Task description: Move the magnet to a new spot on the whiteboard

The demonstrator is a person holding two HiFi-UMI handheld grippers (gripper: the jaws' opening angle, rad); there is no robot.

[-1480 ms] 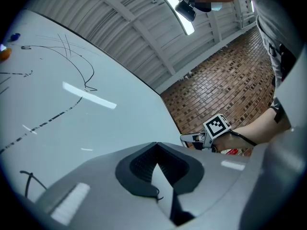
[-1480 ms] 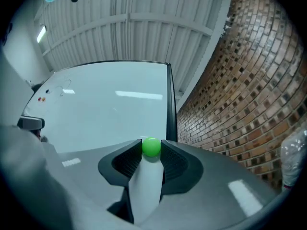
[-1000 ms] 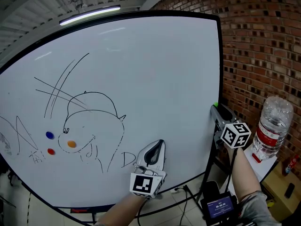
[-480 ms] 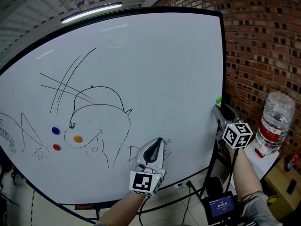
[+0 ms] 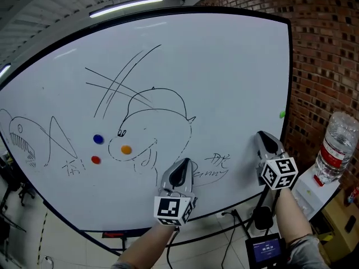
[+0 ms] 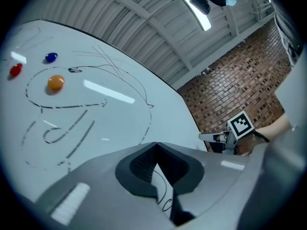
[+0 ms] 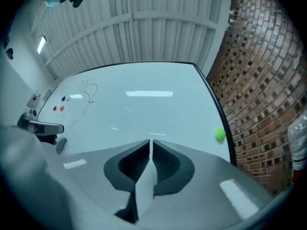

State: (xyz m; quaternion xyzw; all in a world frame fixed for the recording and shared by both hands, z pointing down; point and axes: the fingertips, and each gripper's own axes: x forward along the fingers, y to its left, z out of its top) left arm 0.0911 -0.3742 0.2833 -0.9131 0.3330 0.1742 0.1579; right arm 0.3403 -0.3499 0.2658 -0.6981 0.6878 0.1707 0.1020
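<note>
Left gripper: jaws pressed together, empty
Right gripper: jaws just closing, now a slit apart, nothing between
Whiteboard: green magnet free at its 3 o'clock edge, plain in right gripper view; blue magnet, red magnet and orange magnet at 8 o'clock, largest in left gripper view

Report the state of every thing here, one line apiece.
Left gripper, shut, empty.
Right gripper, jaws just been closing, a slit apart, empty.
Green magnet, stuck on whiteboard, unheld.
Orange magnet, stuck on.
Blue magnet, stuck on.
Red magnet, stuck on.
Water bottle, upright.
Ceiling light, lit.
</note>
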